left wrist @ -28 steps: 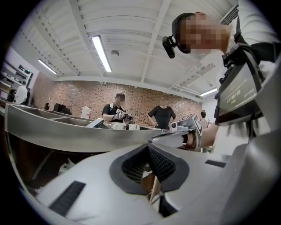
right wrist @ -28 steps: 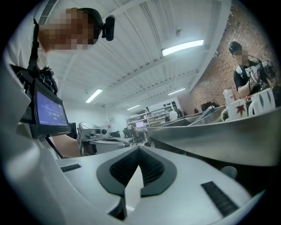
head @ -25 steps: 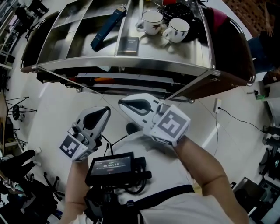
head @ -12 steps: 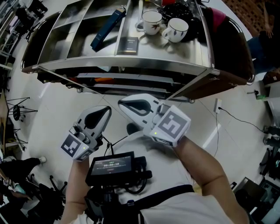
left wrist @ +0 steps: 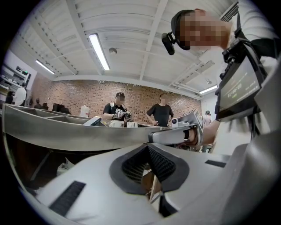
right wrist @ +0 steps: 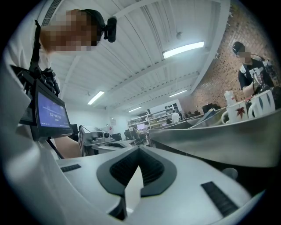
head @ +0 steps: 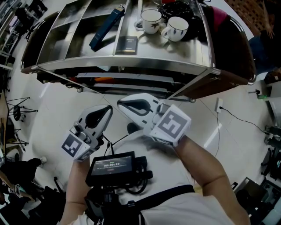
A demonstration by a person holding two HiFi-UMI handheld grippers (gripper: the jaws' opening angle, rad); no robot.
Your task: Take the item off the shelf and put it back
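A steel shelf unit [head: 131, 63] stands in front of me, seen from above. On its top lie a long blue box [head: 105, 23], a small dark box [head: 127, 44] and two white cups [head: 151, 19] [head: 178, 27]. Both grippers hang below the shelf's front edge, apart from it. My left gripper [head: 106, 110] is shut and empty, as its own view [left wrist: 150, 151] confirms. My right gripper [head: 122, 103] is beside it, its jaws together with nothing between them [right wrist: 138, 154]. The cups [right wrist: 250, 107] rise above the shelf rim [right wrist: 210, 134] in the right gripper view.
A black bundle [head: 178, 6] sits behind the cups. Lower shelf levels [head: 127, 83] hold flat items. A screen unit [head: 112, 167] hangs on my chest. A cable [head: 237, 118] runs over the white floor at right. Two people [left wrist: 140, 114] stand beyond the shelf.
Both grippers have stayed where they were, shut. The shelf top has slid a little up in the head view.
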